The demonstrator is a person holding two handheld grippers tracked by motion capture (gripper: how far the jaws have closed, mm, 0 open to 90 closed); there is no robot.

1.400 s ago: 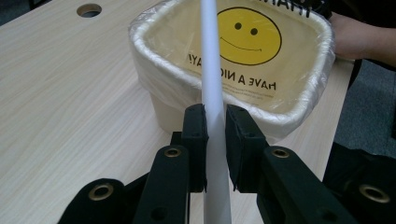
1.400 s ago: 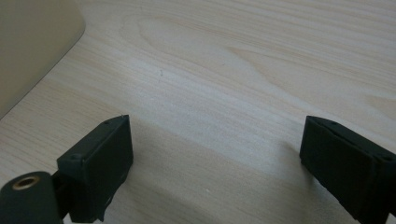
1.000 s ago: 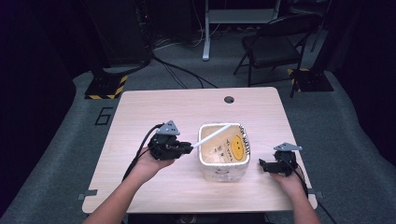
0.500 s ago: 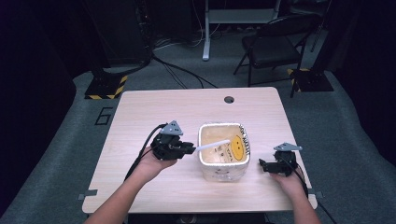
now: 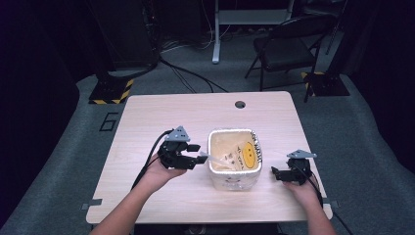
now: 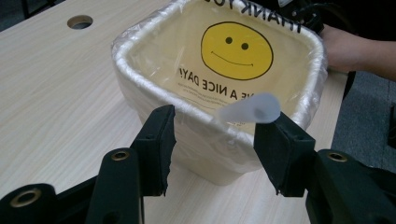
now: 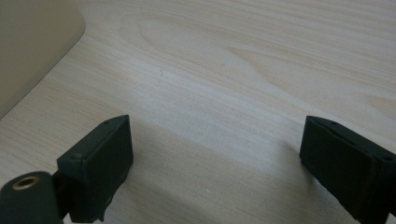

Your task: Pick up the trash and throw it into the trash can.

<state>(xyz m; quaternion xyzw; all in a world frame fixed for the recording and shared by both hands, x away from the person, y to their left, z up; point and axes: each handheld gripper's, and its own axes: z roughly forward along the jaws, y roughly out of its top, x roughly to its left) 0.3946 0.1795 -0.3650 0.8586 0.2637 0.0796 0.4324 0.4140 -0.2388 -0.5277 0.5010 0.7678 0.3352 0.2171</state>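
A white bin (image 5: pixel 234 182) lined with a clear bag (image 5: pixel 247 154) bearing a yellow smiley face stands on the wooden table (image 5: pixel 195 112). My left gripper (image 5: pixel 198 153) sits at the bin's left rim. Its jaws have just been opening and now stand open. In the left gripper view, a loose translucent strip of the bag (image 6: pixel 252 108) hangs over the rim (image 6: pixel 140 88) between the jaws of the gripper (image 6: pixel 220 115), close to the right one, and nothing presses on it. My right gripper (image 5: pixel 275 174) rests open on the table right of the bin, with bare wood between the jaws (image 7: pixel 217 128).
A round cable hole (image 5: pixel 240 104) sits near the table's far edge. A folding chair (image 5: pixel 281 49) and cables stand on the grey floor beyond. The bin's corner (image 7: pixel 32 42) shows at the upper left of the right gripper view.
The left gripper's jaws have opened and let go of the bag strip, which was stretched out from the bin and has dropped back to the rim. The right gripper has not moved.
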